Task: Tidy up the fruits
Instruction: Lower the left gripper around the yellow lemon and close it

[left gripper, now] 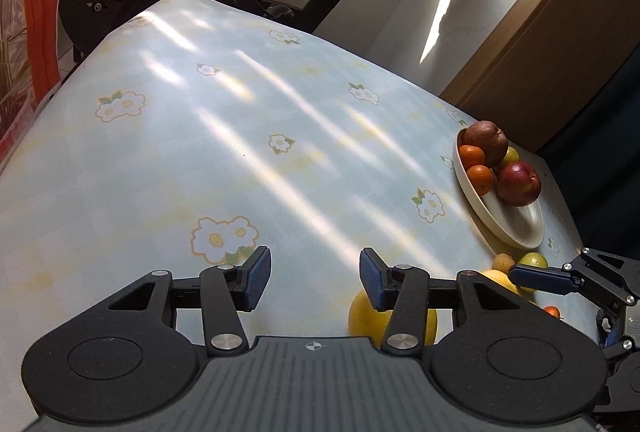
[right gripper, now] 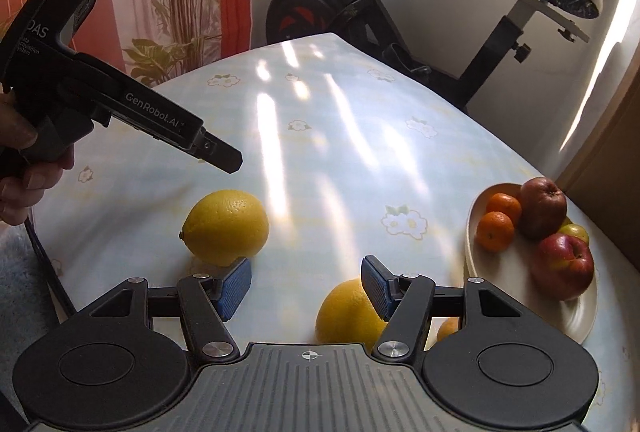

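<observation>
- The plate point(right gripper: 478, 216) sits near the right edge of the table point(right gripper: 320, 160), cream-coloured and shallow.
- On it lie two mandarins point(right gripper: 496, 230), a dark brownish apple point(right gripper: 543, 208), a red apple point(right gripper: 564, 266) and, behind them, a yellow-green fruit point(right gripper: 576, 232) mostly hidden.
- The two mandarins touch each other at the plate's left side; the dark apple is just beside them, and the red apple lies nearer the camera.
- The left wrist view shows the same plate point(left gripper: 516, 228) at the table's right, with the red apple point(left gripper: 518, 184) and dark apple point(left gripper: 486, 142) on it.
- A lemon point(right gripper: 226, 226) lies loose on the table, well apart from the plate, to the left.
- A second yellow fruit point(right gripper: 348, 316) lies on the table close in front of the right gripper point(right gripper: 306, 288), partly behind its right finger.
- A small orange fruit point(right gripper: 448, 328) shows just behind that finger's linkage, mostly hidden.
- The right gripper's jaws are spread wide and hold nothing; the lemon is just beyond its left fingertip.
- The left gripper point(left gripper: 316, 278) has its jaws spread wide too, with nothing between them; a yellow fruit point(left gripper: 366, 316) lies under its right finger.
- In the right wrist view the left gripper point(right gripper: 230, 160) hangs over the table above the lemon, held in a hand point(right gripper: 28, 168).
- In the left wrist view one finger of the right gripper point(left gripper: 540, 278) reaches in from the right, with a few loose fruits point(left gripper: 534, 260) behind it.
- The table has a pale blue cloth with white flowers, streaked with sunlight.
- An exercise bike point(right gripper: 360, 12) stands behind the table.
</observation>
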A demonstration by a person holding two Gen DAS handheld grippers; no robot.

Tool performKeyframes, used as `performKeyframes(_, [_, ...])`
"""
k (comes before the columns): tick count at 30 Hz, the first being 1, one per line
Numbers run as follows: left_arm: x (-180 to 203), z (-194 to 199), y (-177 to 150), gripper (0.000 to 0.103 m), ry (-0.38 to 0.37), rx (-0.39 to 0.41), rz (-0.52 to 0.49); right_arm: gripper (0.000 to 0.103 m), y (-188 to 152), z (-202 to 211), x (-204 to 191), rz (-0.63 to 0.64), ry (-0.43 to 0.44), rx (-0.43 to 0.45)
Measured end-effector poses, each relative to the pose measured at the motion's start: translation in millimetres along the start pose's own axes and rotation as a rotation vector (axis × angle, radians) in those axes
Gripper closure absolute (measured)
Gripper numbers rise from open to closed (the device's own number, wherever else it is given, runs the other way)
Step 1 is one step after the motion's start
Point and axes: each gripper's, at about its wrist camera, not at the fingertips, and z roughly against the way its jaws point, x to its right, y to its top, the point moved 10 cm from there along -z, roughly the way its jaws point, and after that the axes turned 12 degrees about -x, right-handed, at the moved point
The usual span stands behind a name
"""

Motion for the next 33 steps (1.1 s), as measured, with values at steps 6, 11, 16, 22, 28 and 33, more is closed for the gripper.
performKeyframes(6, [-6.3, 33.1, 4.5, 0.052, -0.056, 0.065, 0.013, 0.046, 6.7, -21.9, -29.6, 0.121, 0.039, -0.066])
performKeyframes(11, [-14.5, 32.8, -13.1, 0.052, -0.102, 0.023, 0.030, 0.046, 13.1, -23.9, -45.5, 0.179, 0.063, -0.074])
performKeyframes(16, [-21.1, 24.9, -22.0, 0.052, -0.146, 0.010, 0.064, 0.046, 21.0, -32.8, -50.8, 0.171, 0.094, -0.073])
performKeyframes(22, [-23.5, 14.9, -18.4, 0.052, -0.172, 0.007, 0.093, 0.046, 27.2, -42.1, -53.7, 0.104, 0.129, -0.054])
performKeyframes(28, [-21.5, 1.7, -19.0, 0.052, -0.151, -0.022, 0.076, 0.046, 20.3, -40.9, -65.4, 0.122, 0.144, -0.055])
performKeyframes(33, [-26.8, 8.1, -19.1, 0.052, -0.178, -0.012, 0.108, 0.046, 25.6, -40.8, -68.5, 0.140, 0.141, -0.039])
